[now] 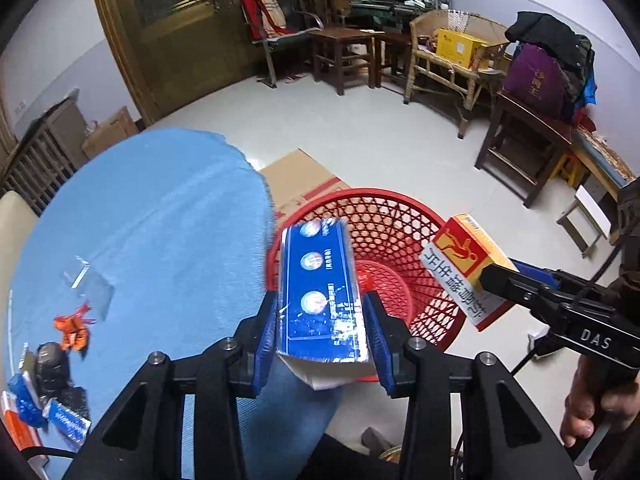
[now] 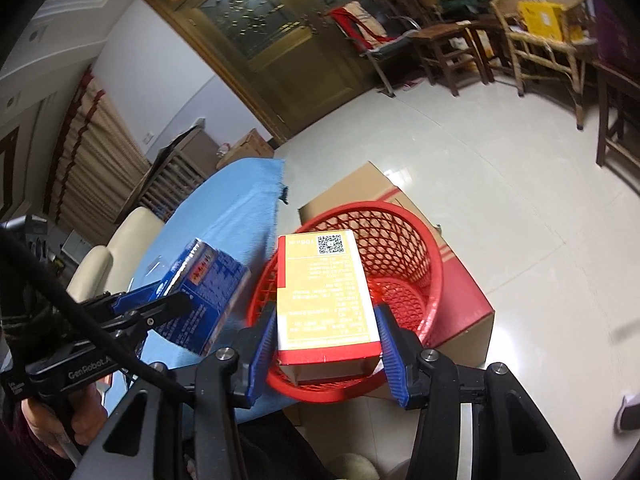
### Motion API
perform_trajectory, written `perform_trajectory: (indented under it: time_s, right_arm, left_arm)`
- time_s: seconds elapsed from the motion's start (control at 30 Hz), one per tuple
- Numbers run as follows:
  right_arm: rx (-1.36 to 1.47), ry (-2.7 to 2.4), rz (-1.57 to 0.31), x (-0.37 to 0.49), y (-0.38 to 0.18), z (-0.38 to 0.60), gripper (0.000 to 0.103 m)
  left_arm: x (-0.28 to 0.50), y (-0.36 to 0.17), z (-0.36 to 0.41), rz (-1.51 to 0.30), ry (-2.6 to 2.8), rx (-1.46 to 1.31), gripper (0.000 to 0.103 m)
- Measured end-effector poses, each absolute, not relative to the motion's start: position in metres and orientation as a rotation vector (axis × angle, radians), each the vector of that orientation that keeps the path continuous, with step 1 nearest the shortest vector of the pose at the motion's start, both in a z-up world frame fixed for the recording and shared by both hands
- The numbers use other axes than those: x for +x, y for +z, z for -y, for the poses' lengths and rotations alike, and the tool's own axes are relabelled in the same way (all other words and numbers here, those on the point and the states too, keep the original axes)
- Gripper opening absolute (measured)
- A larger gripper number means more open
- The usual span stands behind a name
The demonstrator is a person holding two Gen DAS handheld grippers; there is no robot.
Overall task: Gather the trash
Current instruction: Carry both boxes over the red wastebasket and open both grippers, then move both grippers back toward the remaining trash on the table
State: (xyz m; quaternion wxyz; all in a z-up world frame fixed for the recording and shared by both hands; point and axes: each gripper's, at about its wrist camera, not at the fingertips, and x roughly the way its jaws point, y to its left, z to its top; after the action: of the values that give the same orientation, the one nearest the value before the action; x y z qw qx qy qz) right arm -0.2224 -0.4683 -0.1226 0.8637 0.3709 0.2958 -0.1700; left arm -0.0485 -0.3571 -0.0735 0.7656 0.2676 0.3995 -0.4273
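The left gripper [image 1: 320,320] fingers clamped a blue box [image 1: 318,288]; the right gripper [image 2: 326,340] fingers clamped a yellow box [image 2: 326,292], both above a red basket [image 2: 412,240].

The red plastic mesh basket [image 1: 384,248] stands on a flattened cardboard box [image 2: 460,300], just right of the blue-clothed round table [image 1: 160,220]. Above its rim hang a blue carton [image 1: 318,292] at left and a yellow-and-red carton [image 2: 326,296] at right. Small wrappers [image 1: 74,328] lie on the table's near left.

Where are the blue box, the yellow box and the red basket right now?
blue box [image 1: 320,292]: left wrist view, printed top face.
yellow box [image 2: 326,296]: right wrist view, text-covered top face.
red basket [image 2: 430,256]: right wrist view, far rim.
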Motion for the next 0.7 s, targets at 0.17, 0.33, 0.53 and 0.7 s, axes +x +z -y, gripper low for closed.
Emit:
perform_trajectory:
  time_s: [0.17,0.33,0.53,0.7]
  right_arm:
    - [0.831,-0.378,-0.631,-0.218,-0.134,0.479,0.06]
    - [0.877,-0.371,-0.644,-0.215,-0.139,0.483,0.067]
    - [0.834,-0.347,-0.638,-0.213,-0.128,0.473,0.067]
    - [0.799,-0.313,-0.64,-0.202,-0.118,0.46,0.067]
  left_arm:
    - [-0.048,-0.08,0.363,-0.865,-0.923,0.599,0.059]
    - [-0.047,-0.079,0.349,-0.867,-0.897,0.598,0.06]
    - [-0.043,-0.073,0.306,-0.857,-0.8,0.588,0.062]
    - [-0.034,-0.063,0.246,-0.853,-0.689,0.529,0.063]
